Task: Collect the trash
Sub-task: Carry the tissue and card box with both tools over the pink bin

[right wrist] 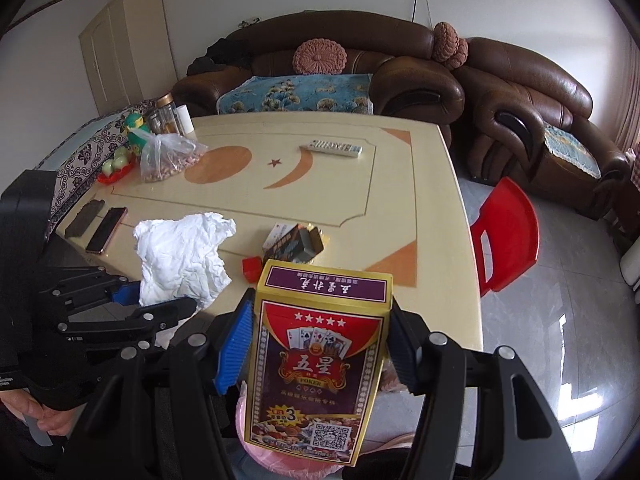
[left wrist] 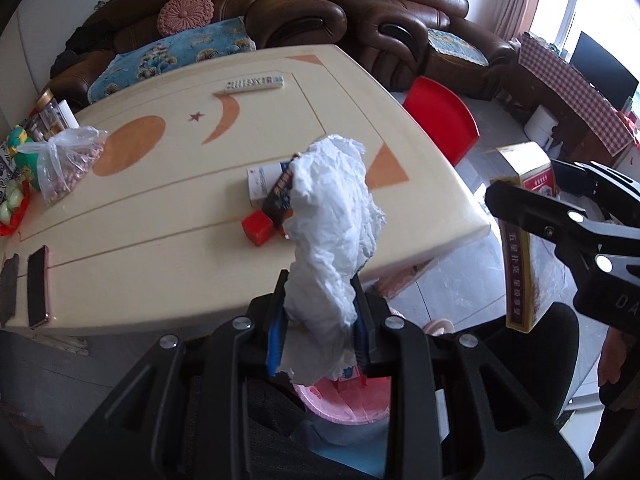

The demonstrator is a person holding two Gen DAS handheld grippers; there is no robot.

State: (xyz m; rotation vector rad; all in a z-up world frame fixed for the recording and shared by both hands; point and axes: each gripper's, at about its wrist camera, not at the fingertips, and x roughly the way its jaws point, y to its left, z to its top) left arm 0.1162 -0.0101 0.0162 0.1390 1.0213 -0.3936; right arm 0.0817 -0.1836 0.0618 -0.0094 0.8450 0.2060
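My left gripper (left wrist: 320, 316) is shut on a crumpled white tissue (left wrist: 334, 224), held up in front of the near table edge; the tissue also shows in the right wrist view (right wrist: 182, 252). My right gripper (right wrist: 320, 340) is shut on a red and gold playing-card box (right wrist: 316, 364), which also shows in the left wrist view (left wrist: 520, 240). A pink trash bin (left wrist: 344, 400) sits below both grippers; its rim shows under the box in the right wrist view (right wrist: 280, 464). A small red box (left wrist: 258, 226), a dark wrapper (left wrist: 280, 200) and a white carton (left wrist: 264, 180) lie on the cream table (left wrist: 160, 272).
A remote control (left wrist: 254, 84), a bag of nuts (left wrist: 68, 164), jars, fruit, a phone (left wrist: 38, 286) and a dark case (left wrist: 9, 290) are on the table. A red plastic chair (right wrist: 506, 232) stands at the table's right. Brown sofas (right wrist: 400, 76) line the back.
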